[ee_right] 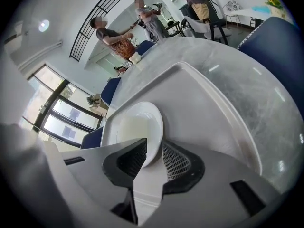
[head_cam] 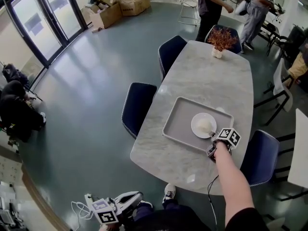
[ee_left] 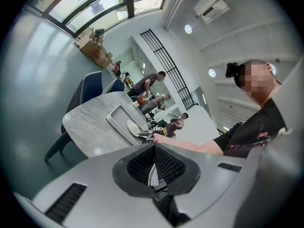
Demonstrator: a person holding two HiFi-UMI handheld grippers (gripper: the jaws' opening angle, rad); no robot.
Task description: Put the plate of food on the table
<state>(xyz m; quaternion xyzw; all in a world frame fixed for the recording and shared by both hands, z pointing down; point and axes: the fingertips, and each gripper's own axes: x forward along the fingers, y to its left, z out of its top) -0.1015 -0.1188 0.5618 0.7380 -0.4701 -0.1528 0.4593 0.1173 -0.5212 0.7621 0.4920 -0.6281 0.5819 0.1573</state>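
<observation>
Right gripper (ee_right: 153, 148) clamps the rim of the plate (ee_right: 135, 125) lying inside the tray (ee_right: 209, 108) (on the table (head_cam: 211, 76)); left gripper (ee_left: 154, 151) is closed on nothing, well away from the tray

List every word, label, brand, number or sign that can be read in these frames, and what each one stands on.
No text is legible in any view.
Marker cubes: black-and-white square patterns, no letters or numbers.
Black T-shirt: a reddish print, too blurred to read.
Cardboard boxes: too small to tell whether they carry any print.
Plate and tray: plain, no print shows.
</observation>
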